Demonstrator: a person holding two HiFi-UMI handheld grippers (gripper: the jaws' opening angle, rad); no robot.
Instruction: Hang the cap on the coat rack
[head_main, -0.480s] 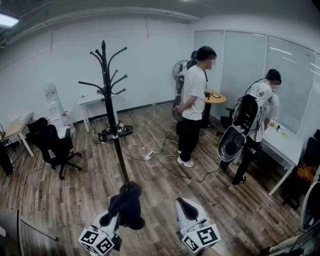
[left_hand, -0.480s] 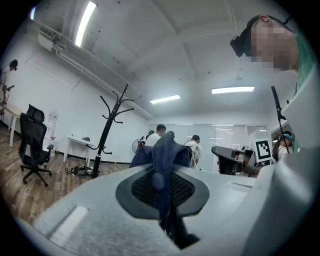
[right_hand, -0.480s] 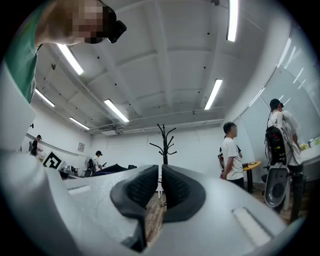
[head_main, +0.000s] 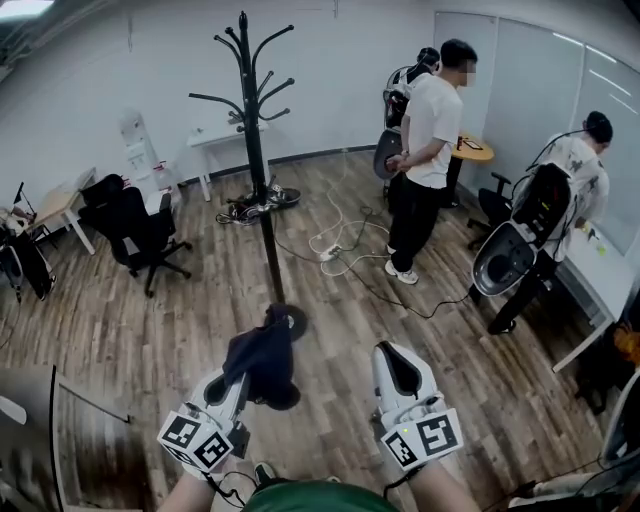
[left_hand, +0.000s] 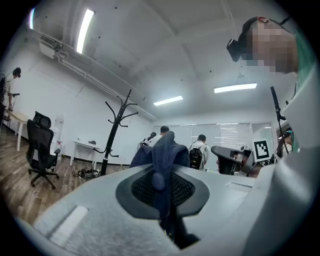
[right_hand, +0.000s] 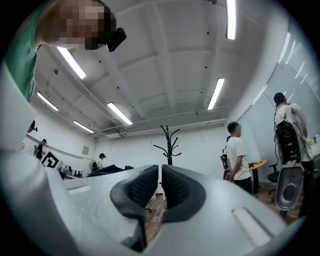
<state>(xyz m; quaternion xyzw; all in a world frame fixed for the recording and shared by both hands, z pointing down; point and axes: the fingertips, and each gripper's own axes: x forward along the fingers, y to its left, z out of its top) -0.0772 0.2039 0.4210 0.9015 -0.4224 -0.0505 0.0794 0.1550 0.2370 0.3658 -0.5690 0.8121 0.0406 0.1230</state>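
The black coat rack (head_main: 255, 130) stands on the wooden floor ahead, its hooks bare. A dark navy cap (head_main: 262, 358) is bunched up between the jaws of my left gripper (head_main: 240, 385), which is shut on it just short of the rack's round base. In the left gripper view the cap's fabric (left_hand: 162, 155) rises from the pinched pads, with the rack (left_hand: 116, 131) beyond at left. My right gripper (head_main: 398, 372) hovers beside it, shut with nothing held. In the right gripper view the rack (right_hand: 170, 141) stands straight past the closed pads (right_hand: 142, 186).
A person in a white T-shirt (head_main: 432, 150) stands right of the rack, another with a backpack (head_main: 565, 205) at a desk far right. A black office chair (head_main: 130, 225) sits left. White cables (head_main: 340, 245) and a power strip lie on the floor behind the rack.
The view has swung, and both grippers now sit higher in it. The left gripper has carried the cap forward, closer to the rack's base.
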